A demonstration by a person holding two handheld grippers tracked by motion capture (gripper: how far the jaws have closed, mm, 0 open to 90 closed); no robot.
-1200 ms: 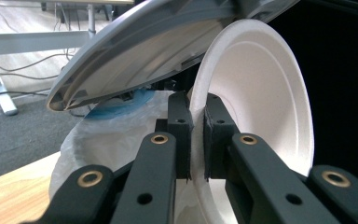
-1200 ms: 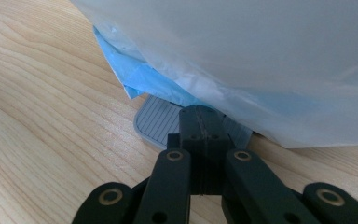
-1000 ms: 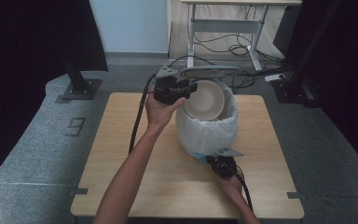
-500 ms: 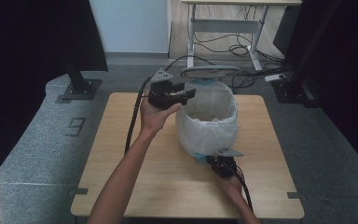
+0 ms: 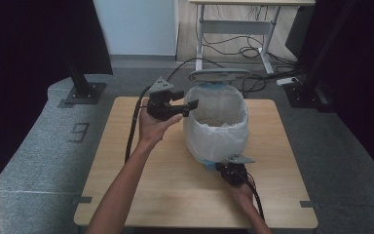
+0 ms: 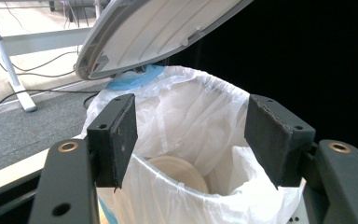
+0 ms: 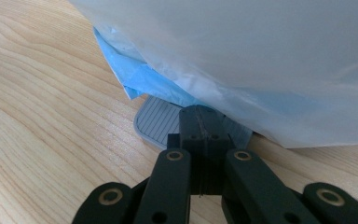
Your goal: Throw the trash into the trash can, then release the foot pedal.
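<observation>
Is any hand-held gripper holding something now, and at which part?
Nothing is held. The left hand-held gripper is open above the lined bin. The right hand-held gripper is shut, its tips resting on the bin's pedal.

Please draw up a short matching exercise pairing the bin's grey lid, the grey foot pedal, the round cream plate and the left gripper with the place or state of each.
Things:
1. grey ribbed foot pedal
2. grey hinged lid
3. round cream plate
4. left gripper

States:
A. raised open
B. lying inside the white bag liner
C. under the shut right gripper
D. jaws wide apart, holding nothing

Pairs: 1-C, 2-A, 3-B, 4-D
</observation>
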